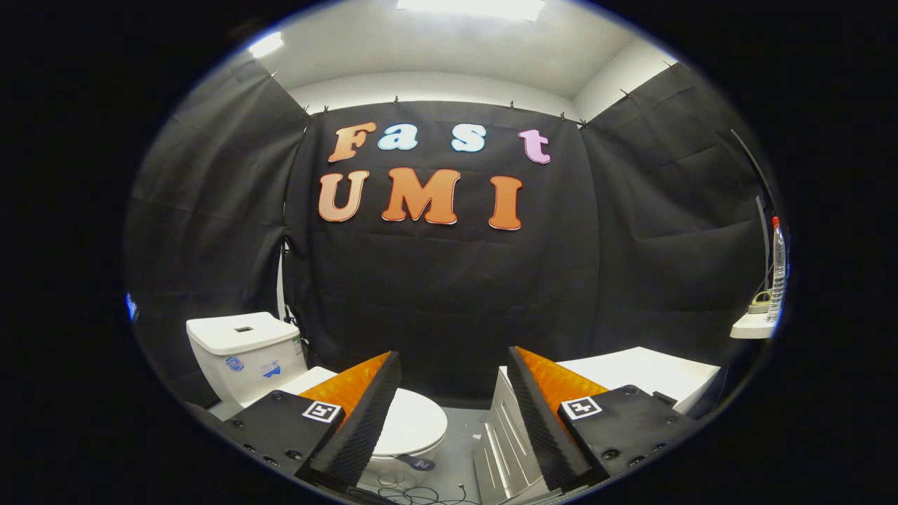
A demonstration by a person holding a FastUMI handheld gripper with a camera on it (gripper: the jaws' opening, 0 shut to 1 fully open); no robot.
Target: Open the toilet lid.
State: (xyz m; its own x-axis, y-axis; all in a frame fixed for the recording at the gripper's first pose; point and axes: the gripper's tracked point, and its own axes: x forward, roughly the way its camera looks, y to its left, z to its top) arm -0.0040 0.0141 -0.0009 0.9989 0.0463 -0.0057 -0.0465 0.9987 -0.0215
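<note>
Tongs (449,414) with ridged inner faces, black screw-studded mounts, each bearing a square black-and-white marker.

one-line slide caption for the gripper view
Open gripper held well short of the white toilet, its lid down, a white cabinet to the right.

There is one toilet (309,393) with one lid (414,421), shut, and one tank (242,354). One white cabinet (631,375) stands next to it. One clear bottle (777,270) stands on one small shelf (747,330). One gripper (449,414) has two jaws, set wide apart.
</note>
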